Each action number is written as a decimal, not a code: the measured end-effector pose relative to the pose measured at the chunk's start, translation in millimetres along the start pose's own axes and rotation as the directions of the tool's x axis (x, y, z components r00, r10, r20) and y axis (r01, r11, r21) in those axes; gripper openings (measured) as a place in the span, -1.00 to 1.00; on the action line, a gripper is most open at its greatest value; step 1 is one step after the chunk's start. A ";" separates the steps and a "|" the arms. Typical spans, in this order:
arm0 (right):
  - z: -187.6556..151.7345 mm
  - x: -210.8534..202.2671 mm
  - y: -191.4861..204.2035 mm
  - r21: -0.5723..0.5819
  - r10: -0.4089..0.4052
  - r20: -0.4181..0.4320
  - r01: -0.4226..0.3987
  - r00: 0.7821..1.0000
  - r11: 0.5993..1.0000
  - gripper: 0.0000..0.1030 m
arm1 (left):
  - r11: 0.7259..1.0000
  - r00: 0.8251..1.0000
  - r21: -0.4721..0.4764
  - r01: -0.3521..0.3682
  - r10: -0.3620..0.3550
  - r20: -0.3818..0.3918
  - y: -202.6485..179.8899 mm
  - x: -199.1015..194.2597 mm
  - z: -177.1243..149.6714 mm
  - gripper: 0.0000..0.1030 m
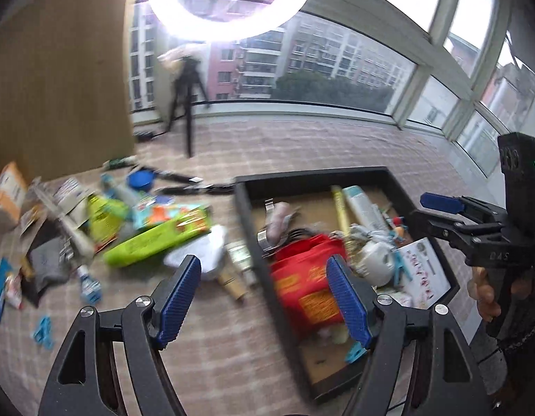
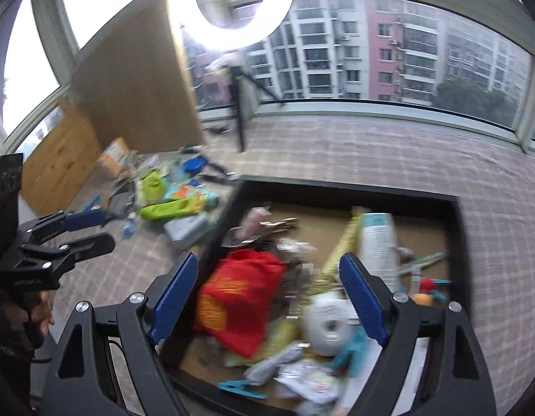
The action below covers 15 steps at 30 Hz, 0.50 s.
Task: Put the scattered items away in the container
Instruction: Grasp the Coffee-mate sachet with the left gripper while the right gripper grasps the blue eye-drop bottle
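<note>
**Both grippers empty over the tray, clutter waiting on the rug**

Hovering with its blue-padded jaws spread wide and nothing between them, the left gripper point(image 1: 264, 298) straddles the near left wall of the black tray point(image 1: 420, 204), which sits on the checked rug point(image 1: 302, 145). In the left wrist view a red pouch point(image 1: 309, 287) lies just inside that wall, with a white tube point(image 1: 362, 204) and a yellow stick point(image 1: 340, 208) running lengthwise toward the tray's far edge. Off the tray's left side the loose pile remains: a lime-green packet point(image 1: 156, 242), its long axis slanting up toward the tray's far left corner, and a gold-capped bottle point(image 1: 238, 270) just beside the wall. These probably lie where they were scattered, awaiting collection.

In the right wrist view the right gripper point(image 2: 267, 298) also stands wide open and empty, directly above the tray's contents, suggesting a drop-off pose. A white round object point(image 2: 328, 326) sits between its fingers, below them and ungripped; a teal clothes peg point(image 2: 241, 390) rests at the near edge.
</note>
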State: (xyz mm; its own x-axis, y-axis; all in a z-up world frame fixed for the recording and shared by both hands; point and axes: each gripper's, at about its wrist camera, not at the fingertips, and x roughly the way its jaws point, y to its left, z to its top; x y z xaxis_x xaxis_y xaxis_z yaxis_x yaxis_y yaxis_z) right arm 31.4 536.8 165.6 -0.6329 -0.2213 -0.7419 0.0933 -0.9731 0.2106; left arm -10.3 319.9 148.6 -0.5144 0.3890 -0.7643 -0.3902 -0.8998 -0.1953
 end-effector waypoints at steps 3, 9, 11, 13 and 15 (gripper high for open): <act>0.0 10.6 36.0 -0.036 0.046 -0.012 -0.047 0.999 0.998 0.61 | 0.999 0.999 -0.026 -0.033 0.033 -0.001 39.8 -12.4 -12.3 0.41; 6.3 46.4 120.7 -0.100 0.044 -0.034 -0.047 0.998 0.994 0.61 | 0.994 0.996 -0.063 -0.086 0.085 -0.029 132.1 -43.6 -36.2 0.41; 11.0 64.0 146.0 -0.086 0.076 -0.057 -0.081 0.995 0.993 0.61 | 0.991 0.993 -0.067 -0.115 0.112 -0.046 166.8 -53.5 -44.3 0.40; 15.5 80.2 168.5 -0.081 0.078 -0.066 -0.084 0.995 0.993 0.61 | 0.988 0.990 -0.082 -0.134 0.129 -0.057 201.4 -60.8 -51.7 0.39; 18.6 95.4 188.2 -0.080 0.078 -0.073 -0.084 0.994 0.993 0.59 | 0.984 0.988 -0.108 -0.145 0.138 -0.074 236.1 -65.9 -57.8 0.38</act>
State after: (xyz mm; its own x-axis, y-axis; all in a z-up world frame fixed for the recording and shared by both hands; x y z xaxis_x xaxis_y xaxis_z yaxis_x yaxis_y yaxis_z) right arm -25.7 333.7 146.2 -0.5661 -0.3007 -0.7676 0.2075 -0.9531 0.2203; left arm -24.4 70.4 117.4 -0.5052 0.2456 -0.8273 -0.2267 -0.9628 -0.1474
